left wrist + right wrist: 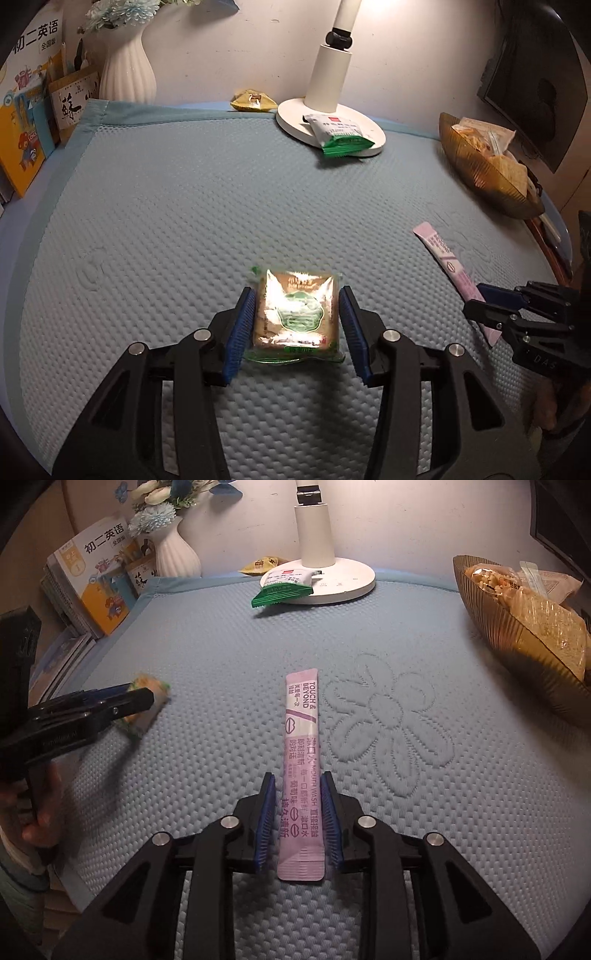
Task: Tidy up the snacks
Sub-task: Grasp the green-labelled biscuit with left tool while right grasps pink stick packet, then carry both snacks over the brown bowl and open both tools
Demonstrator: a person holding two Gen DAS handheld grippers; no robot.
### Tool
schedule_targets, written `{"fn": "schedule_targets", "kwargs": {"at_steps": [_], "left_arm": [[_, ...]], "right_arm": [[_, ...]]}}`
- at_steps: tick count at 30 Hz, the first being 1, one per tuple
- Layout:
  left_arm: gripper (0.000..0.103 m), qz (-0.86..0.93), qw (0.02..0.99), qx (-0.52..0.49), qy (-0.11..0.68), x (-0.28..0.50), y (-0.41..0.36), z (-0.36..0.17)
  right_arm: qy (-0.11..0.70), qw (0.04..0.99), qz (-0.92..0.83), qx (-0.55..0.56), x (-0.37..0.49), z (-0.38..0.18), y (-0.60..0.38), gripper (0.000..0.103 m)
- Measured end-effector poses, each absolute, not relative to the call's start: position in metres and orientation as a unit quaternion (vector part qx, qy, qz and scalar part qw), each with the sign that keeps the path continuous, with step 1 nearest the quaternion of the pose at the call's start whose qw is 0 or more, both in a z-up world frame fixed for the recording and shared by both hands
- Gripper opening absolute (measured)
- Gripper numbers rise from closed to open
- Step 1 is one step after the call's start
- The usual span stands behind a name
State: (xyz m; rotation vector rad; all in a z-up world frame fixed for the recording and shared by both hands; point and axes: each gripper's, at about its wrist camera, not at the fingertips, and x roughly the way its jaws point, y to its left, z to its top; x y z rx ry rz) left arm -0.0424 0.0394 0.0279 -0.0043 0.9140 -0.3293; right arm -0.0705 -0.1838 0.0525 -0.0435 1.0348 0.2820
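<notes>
Books: stacked and leaning at the far left edge, beside the mat; the top cover is white and yellow with Chinese print.
Vase: white, ribbed, at the back left corner, holding pale blue and white flowers.
Mat: light blue, quilted, with a stitched flower pattern right of centre in the right wrist view.
Left gripper: blue pads straddle the square pack; the left pad looks to touch its side, the right pad sits just beside it, so whether it is clamped I cannot tell.
Square pack: clear shiny wrapper, brown cake inside, green label and green lower seam; lying flat on the mat, near centre.
Yellow pack: small, at the back edge, left of the lamp.
Lamp: white, round base at the back centre.
Green pack: white with a green crimped end, lying partly on the lamp base and overhanging it.
Stick: long pale purple sachet with "TOUCH & BEYOND" and "MOUTH WASH" print, flat on the mat.
Right gripper: pads stand apart along both sides of the stick's near end, with slim gaps.
Bowl: amber, ribbed, at the far right, holding several wrapped snacks.
</notes>
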Motion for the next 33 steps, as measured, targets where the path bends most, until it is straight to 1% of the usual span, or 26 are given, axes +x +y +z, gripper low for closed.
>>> {"fn": "schedule_targets", "kwargs": {"at_steps": [1,2,3,4,5,6,7,8,9,10,11,16,18,22,26,30,33], "left_arm": [[0.053,-0.149,0.884,0.008,0.442,-0.044,0.037,0.027],[0.077,-0.14,0.884,0.016,0.446,-0.043,0.034,0.026],[0.1,-0.13,0.883,0.022,0.451,-0.039,0.033,0.024],[0.099,-0.117,0.884,0.027,0.452,-0.034,0.032,0.022],[0.099,-0.111,0.883,0.031,0.456,-0.036,0.031,0.022],[0.094,-0.107,0.882,0.032,0.458,-0.039,0.033,0.023],[0.086,-0.101,0.881,0.034,0.46,-0.039,0.032,0.021],[0.073,-0.087,0.882,0.048,0.461,-0.04,0.03,0.019],[0.063,-0.081,0.885,0.059,0.454,-0.042,0.028,0.02],[0.051,-0.087,0.888,0.06,0.448,-0.045,0.026,0.022],[0.045,-0.087,0.889,0.063,0.444,-0.047,0.024,0.025],[0.045,-0.126,0.891,0.045,0.433,-0.05,0.006,0.042],[0.044,-0.156,0.892,0.037,0.423,-0.049,-0.011,0.057],[0.044,-0.234,0.892,0.03,0.385,-0.039,-0.057,0.091],[0.045,-0.291,0.885,0.022,0.364,-0.017,-0.109,0.111],[0.045,-0.338,0.873,-0.004,0.35,0.013,-0.154,0.129],[0.045,-0.352,0.872,0.0,0.341,0.032,-0.188,0.136]], "right_arm": [[0.495,0.859,0.13,-0.021,-0.067,0.053,-0.18,0.042],[0.494,0.861,0.121,-0.022,-0.065,0.053,-0.178,0.047],[0.489,0.867,0.093,-0.027,-0.062,0.053,-0.176,0.063],[0.484,0.872,0.069,-0.032,-0.055,0.049,-0.174,0.068],[0.483,0.873,0.054,-0.039,-0.051,0.045,-0.173,0.065],[0.48,0.875,0.049,-0.049,-0.051,0.042,-0.17,0.055],[0.471,0.879,0.049,-0.054,-0.054,0.042,-0.168,0.043],[0.468,0.88,0.055,-0.061,-0.057,0.043,-0.165,0.033],[0.466,0.879,0.063,-0.072,-0.062,0.044,-0.16,0.019],[0.464,0.88,0.06,-0.084,-0.065,0.045,-0.157,0.019],[0.463,0.88,0.062,-0.09,-0.069,0.046,-0.155,0.019],[0.456,0.886,0.083,-0.002,-0.086,0.069,-0.194,0.018],[0.437,0.895,0.082,0.037,-0.091,0.089,-0.221,0.018],[0.382,0.92,0.039,0.08,-0.092,0.137,-0.282,0.019],[0.331,0.935,-0.016,0.125,-0.076,0.173,-0.345,0.019],[0.32,0.933,-0.048,0.155,-0.046,0.183,-0.391,0.019],[0.311,0.934,-0.058,0.168,-0.021,0.187,-0.408,0.019]]}}
